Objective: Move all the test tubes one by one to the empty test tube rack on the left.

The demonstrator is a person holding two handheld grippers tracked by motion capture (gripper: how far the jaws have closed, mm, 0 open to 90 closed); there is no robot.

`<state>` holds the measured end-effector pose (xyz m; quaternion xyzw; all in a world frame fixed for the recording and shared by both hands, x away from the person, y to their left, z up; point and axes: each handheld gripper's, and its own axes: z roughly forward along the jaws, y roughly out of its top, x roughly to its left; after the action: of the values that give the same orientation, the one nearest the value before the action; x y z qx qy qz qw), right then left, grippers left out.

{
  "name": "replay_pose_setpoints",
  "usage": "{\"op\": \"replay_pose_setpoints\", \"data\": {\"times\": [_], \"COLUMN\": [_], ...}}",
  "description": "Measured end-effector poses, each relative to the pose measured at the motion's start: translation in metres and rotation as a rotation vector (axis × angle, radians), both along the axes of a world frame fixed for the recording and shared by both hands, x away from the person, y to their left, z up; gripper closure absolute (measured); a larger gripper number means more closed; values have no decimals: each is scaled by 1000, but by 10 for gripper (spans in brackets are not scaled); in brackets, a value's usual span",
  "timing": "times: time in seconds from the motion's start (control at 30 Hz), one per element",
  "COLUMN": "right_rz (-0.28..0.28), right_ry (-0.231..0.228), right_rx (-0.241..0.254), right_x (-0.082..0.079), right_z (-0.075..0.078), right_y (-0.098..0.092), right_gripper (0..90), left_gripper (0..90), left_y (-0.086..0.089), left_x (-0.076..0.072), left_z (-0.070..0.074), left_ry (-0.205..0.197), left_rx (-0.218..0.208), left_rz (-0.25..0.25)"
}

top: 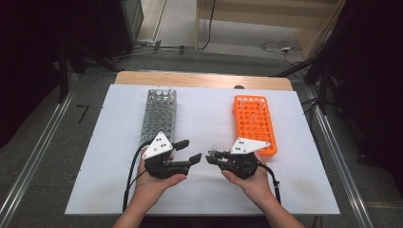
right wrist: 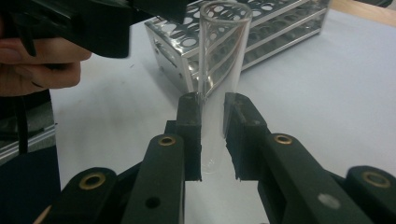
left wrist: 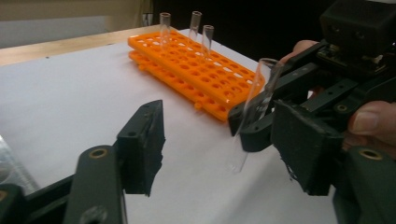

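Holding a glass test tube (right wrist: 219, 70) upright at frame centre, the right claw (top: 211, 156) is clamped on it; the left claw (top: 189, 151), jaws apart, flanks it. Closing off-centre could tip or crack it.

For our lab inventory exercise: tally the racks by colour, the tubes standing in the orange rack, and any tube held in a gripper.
Orange rack: 1
Silver rack: 1
Tubes standing in orange rack: 3
Tube held by right gripper: 1
Total: 6
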<state>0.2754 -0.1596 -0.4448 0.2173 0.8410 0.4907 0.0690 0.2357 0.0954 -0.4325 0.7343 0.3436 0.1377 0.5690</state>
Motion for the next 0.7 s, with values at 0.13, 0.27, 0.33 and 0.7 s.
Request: {"op": "replay_pose_setpoints", "data": {"times": [0.13,0.27,0.33,0.7], "right_rz": [22,41,46,90], "right_ry": [-1,-3,-4,4], "right_rx": [-13,-26,-28,-42], "right_x": [-3,-7,-8,-16], "right_z": [-2,-3,-3,-2], "right_y": [8,14,16,27], "right_gripper": [740,740,740,740], "left_gripper": [468,532,546,717], "left_y": [-5,-9,-12,-19], "left_x": [-2,-3,-4,-5], "left_z": [1,1,0,-3], "left_ry": [-8,-9,-11,-5], "left_rx": [-10,-5,0,18], "left_rz": [-26,-56,-72,-114]}}
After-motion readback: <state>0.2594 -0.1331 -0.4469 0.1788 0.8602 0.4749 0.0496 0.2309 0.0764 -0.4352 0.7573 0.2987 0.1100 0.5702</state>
